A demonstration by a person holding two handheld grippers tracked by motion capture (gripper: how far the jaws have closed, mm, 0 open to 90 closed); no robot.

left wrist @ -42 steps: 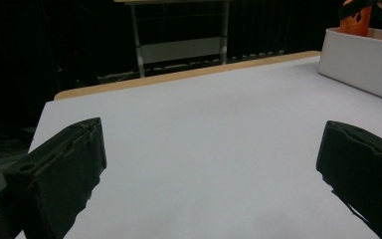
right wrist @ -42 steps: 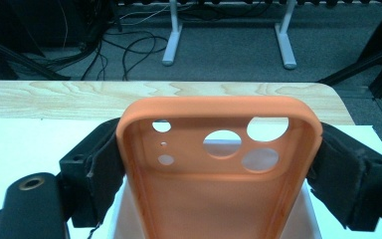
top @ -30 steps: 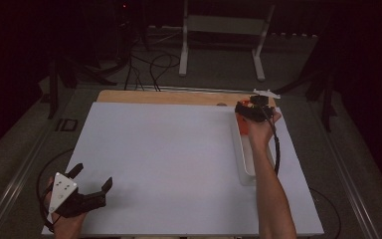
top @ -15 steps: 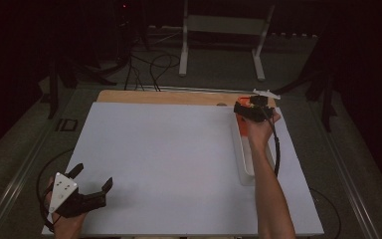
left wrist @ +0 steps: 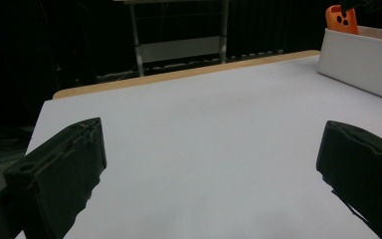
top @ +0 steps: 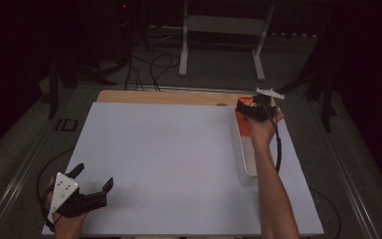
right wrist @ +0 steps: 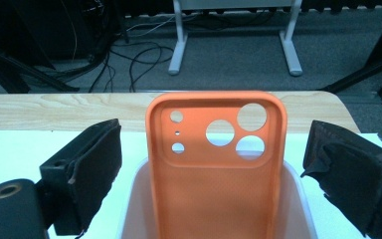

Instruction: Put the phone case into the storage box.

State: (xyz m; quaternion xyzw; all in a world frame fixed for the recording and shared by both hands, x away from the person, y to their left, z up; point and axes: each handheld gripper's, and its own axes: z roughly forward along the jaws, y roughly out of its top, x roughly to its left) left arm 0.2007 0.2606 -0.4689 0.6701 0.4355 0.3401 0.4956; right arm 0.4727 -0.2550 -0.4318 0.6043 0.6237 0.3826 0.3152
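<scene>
An orange phone case [right wrist: 216, 169] stands upright in the far end of a white tray [right wrist: 129, 199], its camera holes at the top. My right gripper [right wrist: 214, 134] is open around it. Its jaws have just been opening, and the case stands between them with a gap on each side. From above, the right gripper [top: 251, 108] hovers over the tray [top: 243, 159] at the far right, above the case [top: 245, 127]. My left gripper [top: 95, 175] rests open and empty at the near left corner. From the left gripper [left wrist: 213, 127], the case [left wrist: 341, 19] and tray [left wrist: 358, 55] show far off.
A white mat [top: 169, 149] covers most of the wooden table [top: 164, 97]. Beyond the table's far edge, a metal stand [top: 224, 40] and cables [top: 149, 64] lie on the dark floor.
</scene>
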